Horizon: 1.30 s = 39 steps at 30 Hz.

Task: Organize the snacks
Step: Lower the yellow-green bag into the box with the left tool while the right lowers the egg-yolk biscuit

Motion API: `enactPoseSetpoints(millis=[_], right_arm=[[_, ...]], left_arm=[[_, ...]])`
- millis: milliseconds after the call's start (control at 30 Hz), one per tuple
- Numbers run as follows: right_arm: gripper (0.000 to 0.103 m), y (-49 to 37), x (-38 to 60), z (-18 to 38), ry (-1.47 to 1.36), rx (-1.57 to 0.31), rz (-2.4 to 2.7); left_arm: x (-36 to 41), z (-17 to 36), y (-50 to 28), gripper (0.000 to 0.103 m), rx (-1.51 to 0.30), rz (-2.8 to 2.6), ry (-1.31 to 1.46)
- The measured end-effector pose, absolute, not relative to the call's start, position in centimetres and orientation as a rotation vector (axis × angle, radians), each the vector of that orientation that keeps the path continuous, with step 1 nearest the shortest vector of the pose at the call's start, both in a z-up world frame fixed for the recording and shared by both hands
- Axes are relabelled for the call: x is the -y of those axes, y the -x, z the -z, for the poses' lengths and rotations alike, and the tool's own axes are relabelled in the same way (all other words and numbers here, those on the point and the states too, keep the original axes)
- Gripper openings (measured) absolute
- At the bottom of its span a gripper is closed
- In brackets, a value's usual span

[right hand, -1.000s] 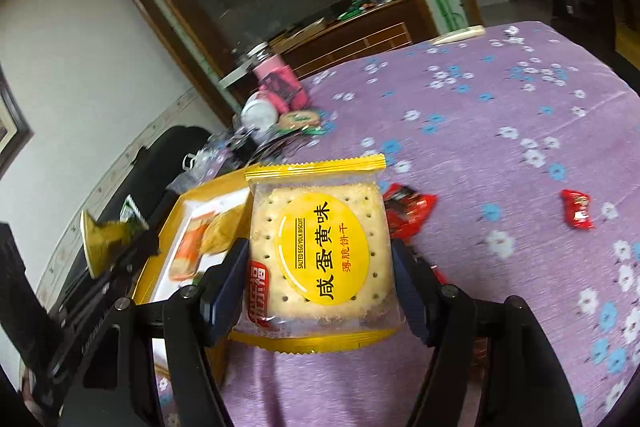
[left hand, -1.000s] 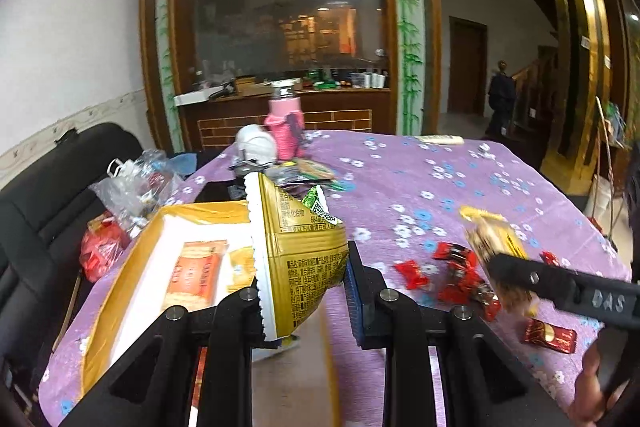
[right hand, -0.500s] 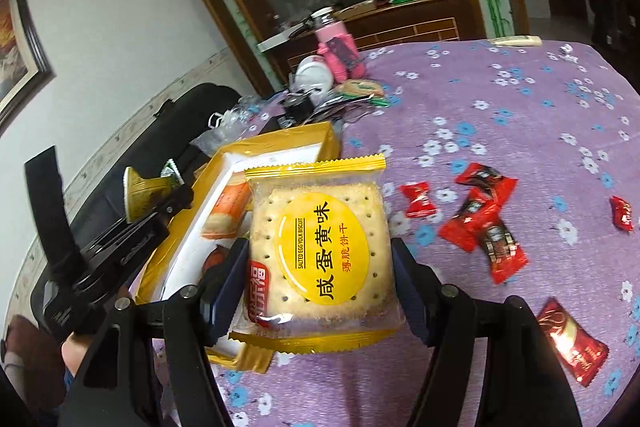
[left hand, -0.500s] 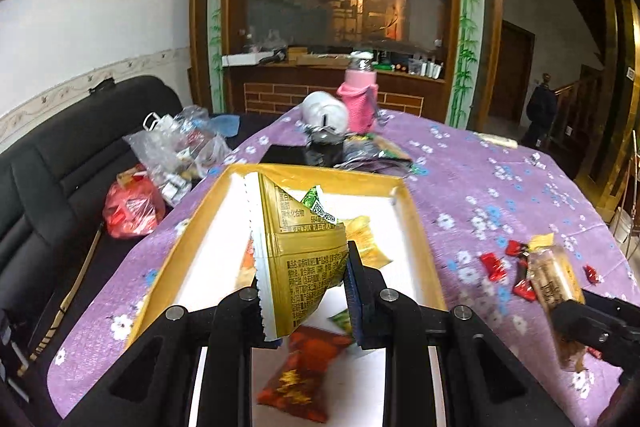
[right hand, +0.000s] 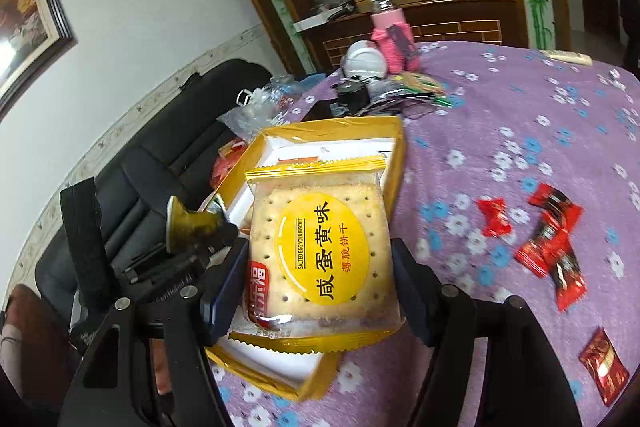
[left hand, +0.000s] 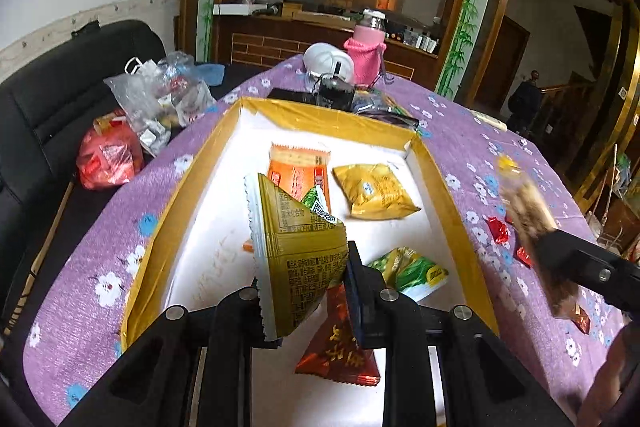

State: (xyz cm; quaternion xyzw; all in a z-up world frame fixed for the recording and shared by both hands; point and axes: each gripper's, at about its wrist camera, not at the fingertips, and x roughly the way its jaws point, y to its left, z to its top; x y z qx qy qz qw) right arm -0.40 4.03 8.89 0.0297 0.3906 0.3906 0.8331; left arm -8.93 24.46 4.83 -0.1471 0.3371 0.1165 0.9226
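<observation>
Snacks here were light, crinkly and slippery: the left gripper pinched an olive-gold foil packet by its edge, at six o'clock over the yellow-rimmed white box — the right gripper clamped a brittle clear-wrapped salted-egg-yolk biscuit pack across its sides.

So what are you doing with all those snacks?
A person is tidying snacks into a yellow box on the purple flowered table, with a gripper in each hand. The left gripper is pinching a gold snack packet over the box, which already has several packets inside. The right gripper holds a salted egg yolk biscuit pack near the box's edge. Some red candies lie loose on the table.
</observation>
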Motion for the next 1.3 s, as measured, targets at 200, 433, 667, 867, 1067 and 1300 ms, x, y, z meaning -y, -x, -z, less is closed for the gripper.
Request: enactPoseSetpoints(millis=[200, 433, 667, 867, 1067, 1300], right_arm=[[0.068, -0.3, -7.9, -7.1, -0.010, -0.878, -0.831], [0.068, -0.5, -9.9, -5.0, 0.052, -0.901, -0.804], [0.068, -0.4, -10.5, -4.2, 0.073, -0.895, -0.797], [0.069, 0.0, -10.6, -4.2, 0.078, -0.886, -0.807], [0.069, 0.1, -10.2, -4.4, 0.073, -0.886, -0.810], [0.069, 0.5, -9.6, -5.1, 0.053, -0.868, -0.834]], left_arm=[[-24.9, -3.8, 9.0, 0.024, -0.712, -0.223, 0.311], [-25.1, -2.3, 8.6, 0.024, -0.746, -0.215, 0.321], [-25.3, -2.2, 8.7, 0.025, -0.753, -0.219, 0.312], [-25.5, -2.1, 8.8, 0.025, -0.760, -0.225, 0.307], [-25.4, -2.5, 9.1, 0.044, -0.758, -0.235, 0.300], [-25.2, -3.6, 9.6, 0.048, -0.735, -0.242, 0.288]])
